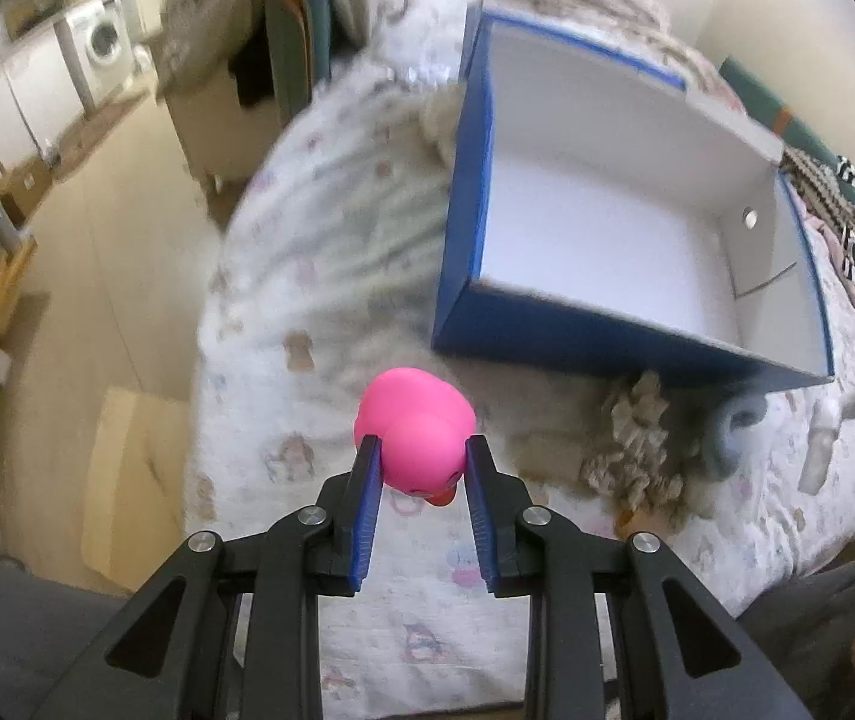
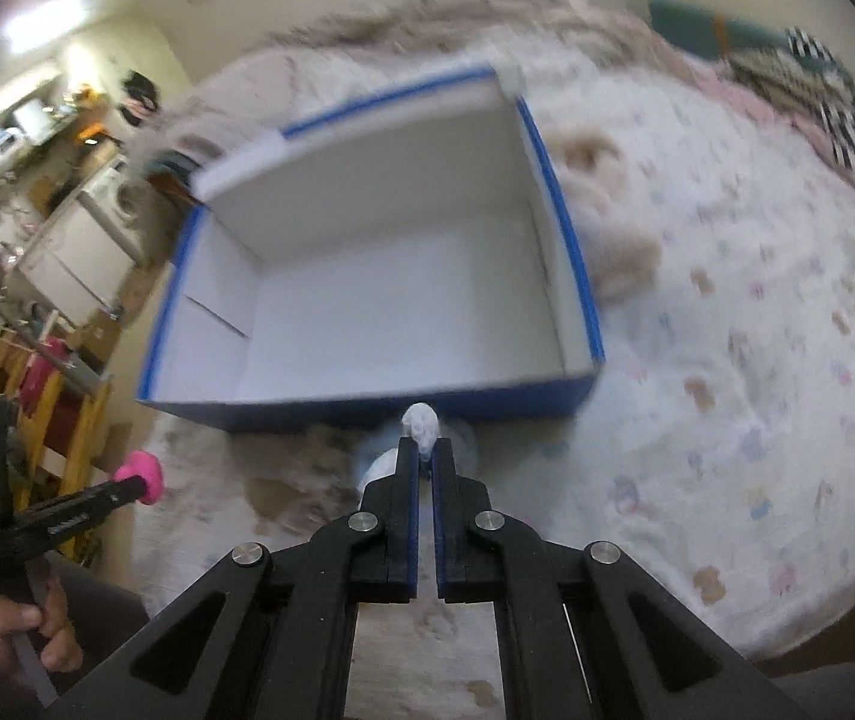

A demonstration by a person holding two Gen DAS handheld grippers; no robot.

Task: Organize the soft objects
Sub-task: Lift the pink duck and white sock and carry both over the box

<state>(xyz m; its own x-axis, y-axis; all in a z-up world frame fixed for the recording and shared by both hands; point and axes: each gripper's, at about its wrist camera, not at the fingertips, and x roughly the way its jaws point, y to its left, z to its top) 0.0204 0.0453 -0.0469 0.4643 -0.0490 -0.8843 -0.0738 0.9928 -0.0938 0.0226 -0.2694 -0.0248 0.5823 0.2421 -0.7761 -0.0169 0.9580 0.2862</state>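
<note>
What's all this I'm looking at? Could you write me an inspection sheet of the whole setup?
Surface: bed sheet, white with small printed figures, rumpled.
Job's things: blue box, open, white inside, nothing in it; pink duck; small whitish-grey soft toy, blurred.
Clutter: beige plush beside the box; striped cloth at the bed's far edge.
Tools: left tool shut on the duck; right tool shut on the soft toy.
Cables: nothing seen.
Surroundings: washing machine, wooden floor, a person's hand on the left tool's handle.
</note>
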